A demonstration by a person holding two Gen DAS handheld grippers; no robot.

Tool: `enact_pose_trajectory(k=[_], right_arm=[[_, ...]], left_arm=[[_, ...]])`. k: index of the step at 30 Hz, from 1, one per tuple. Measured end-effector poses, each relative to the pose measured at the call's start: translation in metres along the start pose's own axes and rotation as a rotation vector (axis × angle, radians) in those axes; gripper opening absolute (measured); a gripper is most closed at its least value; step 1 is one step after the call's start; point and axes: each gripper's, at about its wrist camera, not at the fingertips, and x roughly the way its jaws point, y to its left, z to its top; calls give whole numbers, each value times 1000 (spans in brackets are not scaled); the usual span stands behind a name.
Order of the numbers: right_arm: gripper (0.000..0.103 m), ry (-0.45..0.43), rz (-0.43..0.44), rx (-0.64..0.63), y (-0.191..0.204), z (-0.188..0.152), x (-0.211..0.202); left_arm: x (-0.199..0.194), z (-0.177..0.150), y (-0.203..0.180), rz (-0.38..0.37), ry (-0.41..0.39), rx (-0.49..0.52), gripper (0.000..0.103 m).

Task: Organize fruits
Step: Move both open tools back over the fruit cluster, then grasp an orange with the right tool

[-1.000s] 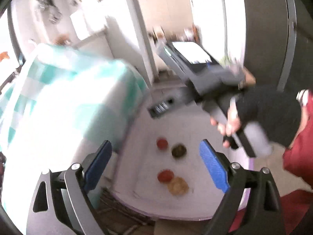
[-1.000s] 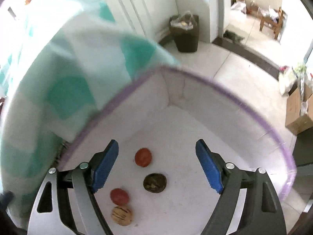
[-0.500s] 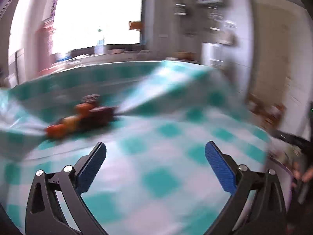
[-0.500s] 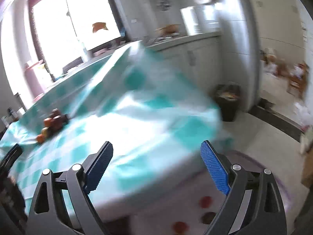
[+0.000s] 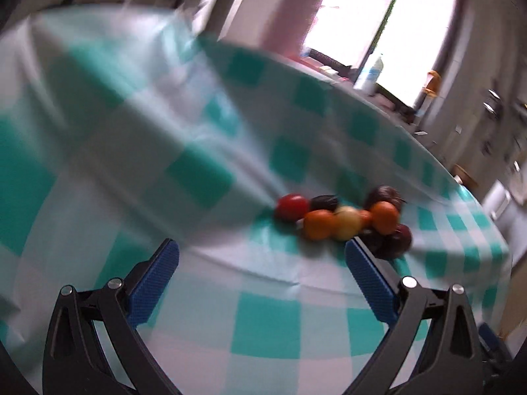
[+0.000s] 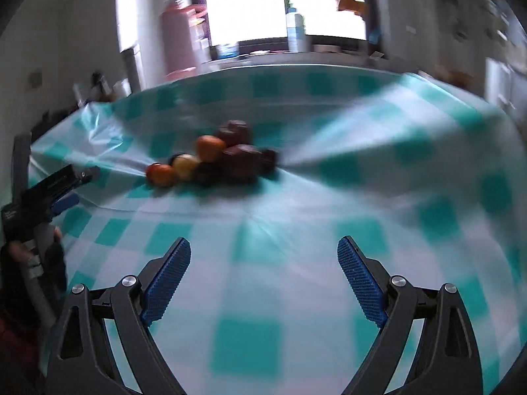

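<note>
Although both views are smeared by motion, we find no legible brand, label or writing anywhere. Taking the fruit pile [image 6: 210, 161] as landmark: it sits on the teal-checked tablecloth [image 6: 296, 230], beyond both tools, and its dark pieces cannot be identified. We note the left gripper [image 5: 262, 258] with jaws wide apart, nothing between them, its right finger covering the pile's near edge. We note the right gripper [image 6: 263, 265] likewise spread and empty, well short of the pile. A white bottle [image 6: 295, 29] behind the pile shows only blur.
</note>
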Motion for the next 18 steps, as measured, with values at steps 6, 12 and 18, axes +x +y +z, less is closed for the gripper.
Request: enact_pose_trajectory(k=[6,12,18], right_arm=[[88,-3,27,-57,53,58,80],[81,24,-16,-83,75,98,139],[71,80,-74,-147,88,107,178]], left_arm=[[-8,-4,4,14,-19,-17,101],[-5,-5,4,5,1,-42,101],[-8,-6,4,-12,3,-61,101]])
